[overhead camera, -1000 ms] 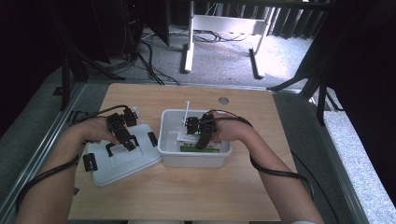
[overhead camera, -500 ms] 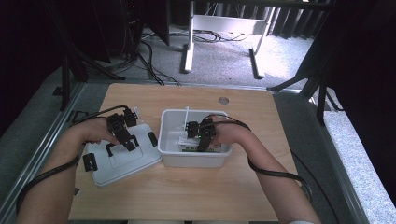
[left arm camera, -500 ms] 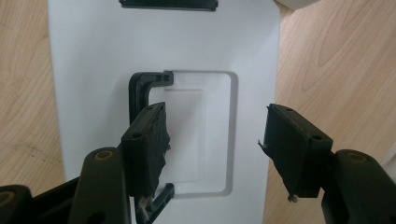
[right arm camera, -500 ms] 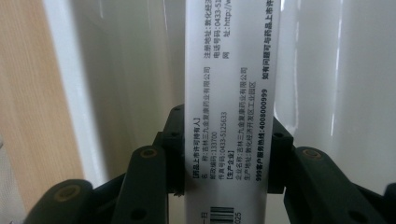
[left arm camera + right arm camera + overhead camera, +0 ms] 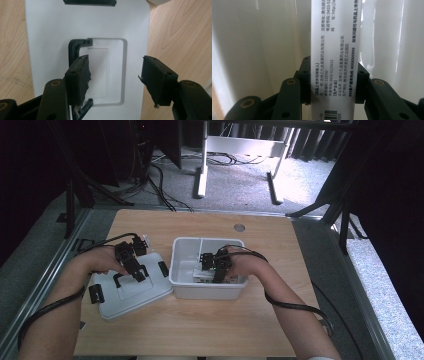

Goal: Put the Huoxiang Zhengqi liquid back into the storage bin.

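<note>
One wooden table point(image 5: 200, 330): one bin point(image 5: 182, 285), one lid point(image 5: 131, 292); right gripper point(image 5: 218, 272) fingers clamp one box point(image 5: 334, 62), left gripper point(image 5: 135, 270) fingers apart.

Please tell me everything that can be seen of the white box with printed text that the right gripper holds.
The printed box is a slim, white carton, apparently cardboard, with black Chinese text, phone numbers and a barcode at its near end. It points lengthwise away from the right gripper, whose two black jaws clamp its long sides. It is inside the white plastic bin, whose glossy walls surround it. In the high view the right gripper reaches down into that bin.
</note>
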Tool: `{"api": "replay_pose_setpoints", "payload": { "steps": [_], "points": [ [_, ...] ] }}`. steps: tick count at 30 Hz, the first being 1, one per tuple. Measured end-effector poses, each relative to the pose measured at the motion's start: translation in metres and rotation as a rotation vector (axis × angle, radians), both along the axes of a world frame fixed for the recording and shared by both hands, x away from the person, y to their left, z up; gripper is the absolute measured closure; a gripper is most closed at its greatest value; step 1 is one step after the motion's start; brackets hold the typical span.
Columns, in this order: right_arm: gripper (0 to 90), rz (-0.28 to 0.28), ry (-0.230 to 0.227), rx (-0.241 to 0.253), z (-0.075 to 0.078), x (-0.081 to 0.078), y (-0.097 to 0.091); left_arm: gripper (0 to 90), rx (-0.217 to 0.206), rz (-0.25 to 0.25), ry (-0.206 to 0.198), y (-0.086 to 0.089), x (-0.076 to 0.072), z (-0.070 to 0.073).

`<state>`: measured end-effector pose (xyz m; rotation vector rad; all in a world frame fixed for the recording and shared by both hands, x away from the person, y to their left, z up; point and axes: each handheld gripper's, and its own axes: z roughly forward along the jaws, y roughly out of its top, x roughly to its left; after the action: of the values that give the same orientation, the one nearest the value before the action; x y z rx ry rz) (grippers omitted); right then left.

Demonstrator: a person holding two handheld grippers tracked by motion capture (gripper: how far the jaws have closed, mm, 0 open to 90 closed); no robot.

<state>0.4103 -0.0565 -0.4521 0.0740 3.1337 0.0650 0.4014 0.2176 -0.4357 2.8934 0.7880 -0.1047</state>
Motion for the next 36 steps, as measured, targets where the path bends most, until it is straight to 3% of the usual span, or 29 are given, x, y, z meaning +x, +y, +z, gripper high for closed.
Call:
{"api": "replay_pose_setpoints", "payload": {
  "steps": [6,12,25,36],
  "points": [
    [59.2,-0.01,0.002,0.004,-0.002,0.002,-0.003,40.0,0.003,0.001,0.003,0.0,0.0,-0.001],
    [52.5,-0.022,0.011,0.031,0.009,0.002,-0.006,40.0,0.001,0.002,0.004,-0.002,-0.001,-0.001],
    [52.4,-0.045,-0.007,0.088,0.034,0.004,-0.015,40.0,0.003,0.005,0.006,-0.001,-0.002,-0.001],
    [51.8,-0.049,-0.018,0.092,0.042,0.003,-0.017,40.0,0.009,0.001,0.006,0.0,-0.004,-0.001]
  ]
}}
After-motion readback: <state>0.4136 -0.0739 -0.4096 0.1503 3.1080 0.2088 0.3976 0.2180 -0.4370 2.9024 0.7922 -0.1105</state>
